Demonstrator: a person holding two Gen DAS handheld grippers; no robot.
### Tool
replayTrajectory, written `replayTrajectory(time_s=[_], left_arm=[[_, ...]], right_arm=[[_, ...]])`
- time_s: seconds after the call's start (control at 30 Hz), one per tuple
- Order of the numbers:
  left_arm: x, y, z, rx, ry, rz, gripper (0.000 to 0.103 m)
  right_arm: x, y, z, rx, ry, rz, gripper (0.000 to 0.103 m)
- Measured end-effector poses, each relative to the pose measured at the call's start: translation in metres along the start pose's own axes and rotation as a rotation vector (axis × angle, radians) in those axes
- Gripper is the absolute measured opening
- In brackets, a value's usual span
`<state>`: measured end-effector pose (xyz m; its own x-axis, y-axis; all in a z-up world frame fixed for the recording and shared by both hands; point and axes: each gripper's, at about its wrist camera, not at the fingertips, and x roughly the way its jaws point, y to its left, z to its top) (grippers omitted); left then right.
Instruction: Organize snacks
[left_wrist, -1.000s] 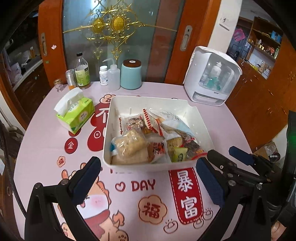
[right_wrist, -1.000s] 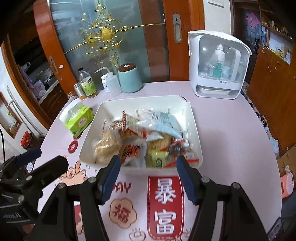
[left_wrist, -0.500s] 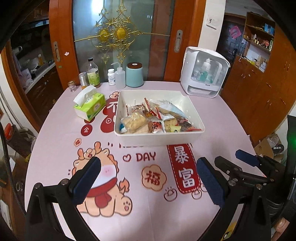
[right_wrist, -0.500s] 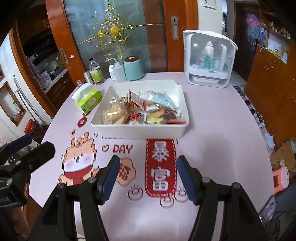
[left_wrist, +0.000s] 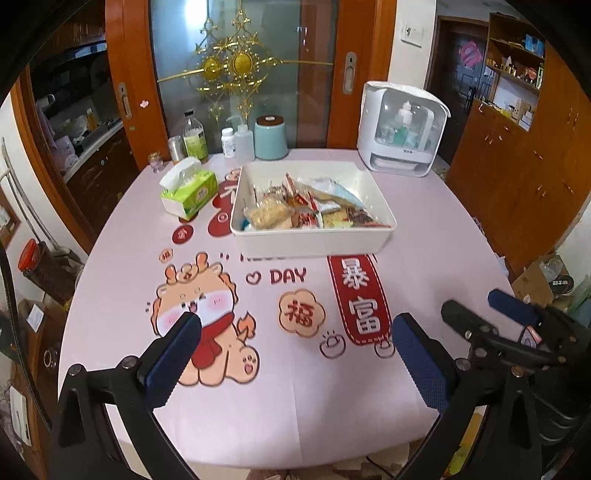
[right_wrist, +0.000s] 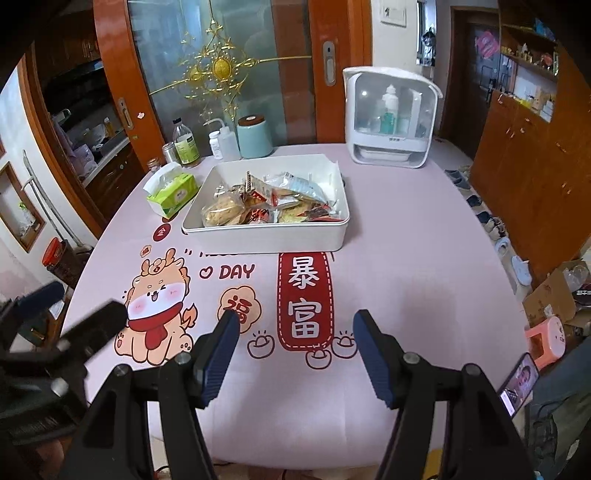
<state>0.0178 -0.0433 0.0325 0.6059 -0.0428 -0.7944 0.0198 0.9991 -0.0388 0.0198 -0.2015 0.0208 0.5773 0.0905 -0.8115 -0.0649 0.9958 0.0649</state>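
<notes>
A white rectangular bin (left_wrist: 314, 242) (right_wrist: 266, 240) stands on the pink printed tablecloth, past the table's middle. Several wrapped snacks (left_wrist: 295, 210) (right_wrist: 266, 203) fill it in a heap. My left gripper (left_wrist: 295, 325) hangs open over the near part of the table, well short of the bin, nothing between its blue pads. My right gripper (right_wrist: 291, 321) is open too, empty, over the red banner print near the front edge. Each gripper shows at the side of the other's view.
A green tissue box (left_wrist: 188, 192) lies left of the bin. Bottles, a can and a teal canister (left_wrist: 270, 137) line the far edge by the glass door. A white countertop cabinet (left_wrist: 400, 129) stands at the back right. A phone (right_wrist: 517, 384) and boxes sit beyond the table's right edge.
Both grippers have pulled back from the bin toward the table's near edge and risen a little. The bin looks smaller and farther away. Both stayed open and empty.
</notes>
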Motion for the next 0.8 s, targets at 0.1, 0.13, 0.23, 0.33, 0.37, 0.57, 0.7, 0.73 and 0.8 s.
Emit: replayTrajectory(time_s=[0.1, 0.13, 0.23, 0.33, 0.37, 0.57, 0.7, 0.73, 0.8], left_arm=[[-0.002, 0.0, -0.007, -0.003, 0.007, 0.009, 0.102], [-0.003, -0.001, -0.008, -0.002, 0.006, 0.013, 0.102], [-0.007, -0.001, -0.011, 0.004, -0.007, 0.036, 0.102], [-0.007, 0.0, -0.012, -0.002, -0.006, 0.04, 0.102], [-0.007, -0.001, -0.012, -0.004, -0.003, 0.041, 0.102], [-0.003, 0.0, -0.01, -0.017, 0.011, 0.047, 0.102], [-0.002, 0.0, -0.01, -0.017, 0.012, 0.047, 0.102], [-0.002, 0.0, -0.01, -0.018, 0.013, 0.047, 0.102], [0.0, 0.0, -0.01, -0.019, 0.017, 0.049, 0.102]], right_arm=[[-0.006, 0.001, -0.004, 0.002, -0.009, -0.018, 0.064], [-0.007, 0.001, -0.005, 0.003, -0.011, -0.022, 0.065], [-0.01, 0.002, -0.008, 0.0, -0.012, -0.035, 0.065], [-0.01, 0.001, -0.009, -0.001, -0.01, -0.037, 0.065], [-0.01, 0.002, -0.009, -0.002, -0.011, -0.039, 0.065], [-0.012, 0.001, -0.009, -0.007, -0.024, -0.044, 0.065], [-0.011, 0.001, -0.008, -0.008, -0.025, -0.045, 0.065], [-0.011, 0.001, -0.008, -0.008, -0.026, -0.045, 0.065], [-0.012, 0.0, -0.008, -0.01, -0.028, -0.05, 0.065]])
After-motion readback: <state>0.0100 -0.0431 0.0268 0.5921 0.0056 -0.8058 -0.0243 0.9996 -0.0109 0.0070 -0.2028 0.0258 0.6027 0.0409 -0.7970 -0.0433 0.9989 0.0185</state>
